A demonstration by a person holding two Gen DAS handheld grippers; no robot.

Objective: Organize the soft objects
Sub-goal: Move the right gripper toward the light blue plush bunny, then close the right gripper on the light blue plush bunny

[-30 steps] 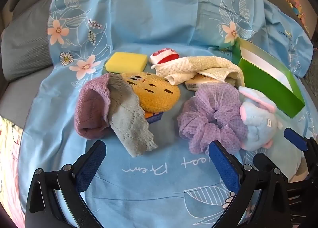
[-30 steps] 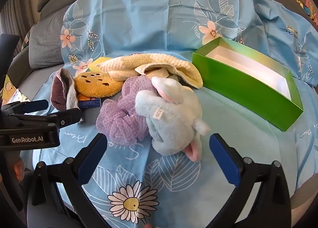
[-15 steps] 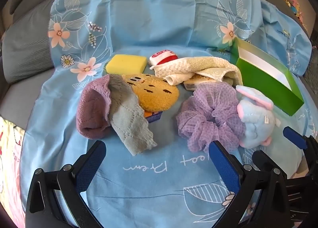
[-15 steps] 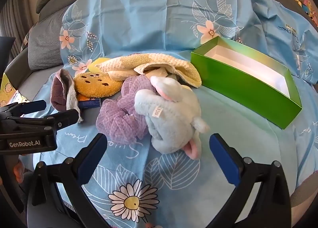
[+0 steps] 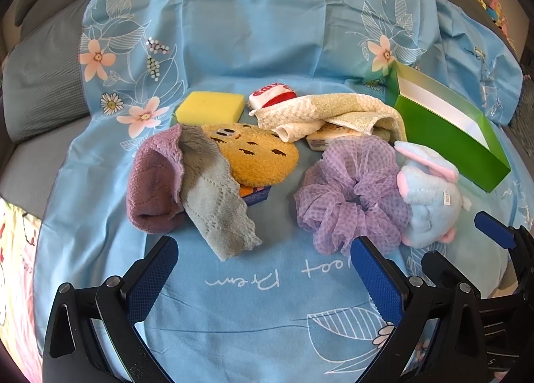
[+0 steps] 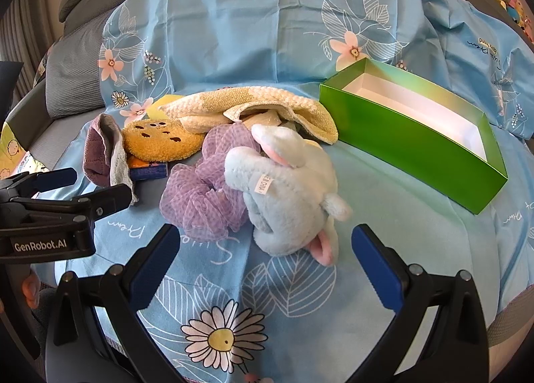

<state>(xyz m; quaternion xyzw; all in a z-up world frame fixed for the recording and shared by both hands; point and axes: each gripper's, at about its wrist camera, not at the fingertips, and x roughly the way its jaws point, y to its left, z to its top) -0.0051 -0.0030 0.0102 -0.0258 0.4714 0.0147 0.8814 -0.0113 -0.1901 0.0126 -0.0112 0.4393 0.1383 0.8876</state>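
Hovering left gripper [image 5: 263, 269]: jaws spread wide, gripping nothing, low over the blue floral sheet [image 5: 233, 32].
Right gripper [image 6: 263, 263]: released, jaws wide apart, held just short of the pale blue plush bunny [image 6: 287, 189], which sits at 12 o'clock from it.
Purple mesh scrunchie [image 6: 203, 189]: touching the bunny at its 9 o'clock.
Cookie plush [image 5: 257, 156]: at 9 o'clock from the scrunchie, partly under the grey knit cloth [image 5: 217, 206] and the mauve knit cloth [image 5: 153, 182].
Cream towel [image 5: 330, 112]: crumpled at 12 o'clock of the scrunchie, over a small packet.
Yellow sponge [image 5: 210, 109]: at 11 o'clock of the cookie plush.
Red-and-white sock [image 5: 273, 96]: beside the sponge, at 3 o'clock.
Green box [image 6: 420, 136]: open, white inside, at 2 o'clock from the bunny, apart from it.
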